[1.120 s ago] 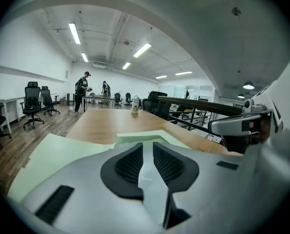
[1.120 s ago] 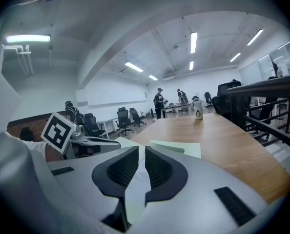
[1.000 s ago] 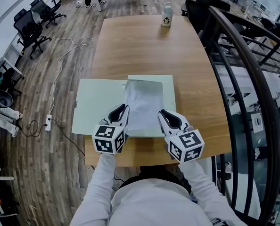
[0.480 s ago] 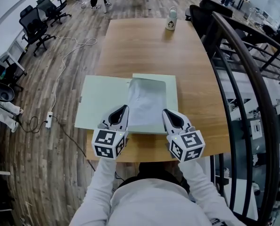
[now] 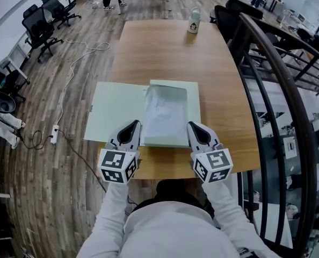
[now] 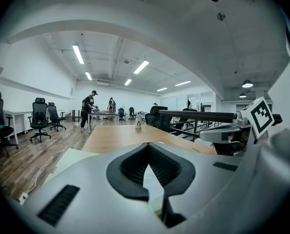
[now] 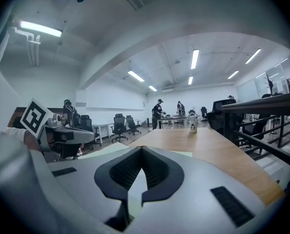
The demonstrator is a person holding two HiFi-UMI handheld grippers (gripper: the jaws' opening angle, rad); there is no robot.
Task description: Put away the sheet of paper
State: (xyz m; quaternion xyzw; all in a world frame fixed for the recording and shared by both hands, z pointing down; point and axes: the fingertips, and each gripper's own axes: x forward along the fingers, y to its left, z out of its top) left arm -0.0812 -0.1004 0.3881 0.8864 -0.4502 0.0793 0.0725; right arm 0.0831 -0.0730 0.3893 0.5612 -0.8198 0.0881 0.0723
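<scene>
A white sheet of paper [image 5: 165,114] lies on the right half of an open pale green folder [image 5: 114,117] on the wooden table [image 5: 159,52]. My left gripper [image 5: 135,127] is at the sheet's near left corner and my right gripper [image 5: 195,129] at its near right corner. In the left gripper view the left gripper [image 6: 148,145] is shut, with a thin pale sheet running down between the pads. The right gripper [image 7: 141,148] looks the same in its own view. I cannot tell whether the folder's edge is pinched along with the paper.
A white bottle [image 5: 191,19] stands at the table's far end. A dark curved railing [image 5: 277,63] runs along the right. Office chairs [image 5: 38,28] and a cable with a power strip [image 5: 55,136] are on the floor to the left. People stand far back.
Both grippers have drawn back toward the near table edge, the left one further, and it has risen a little. The paper stays on the folder's right half.
</scene>
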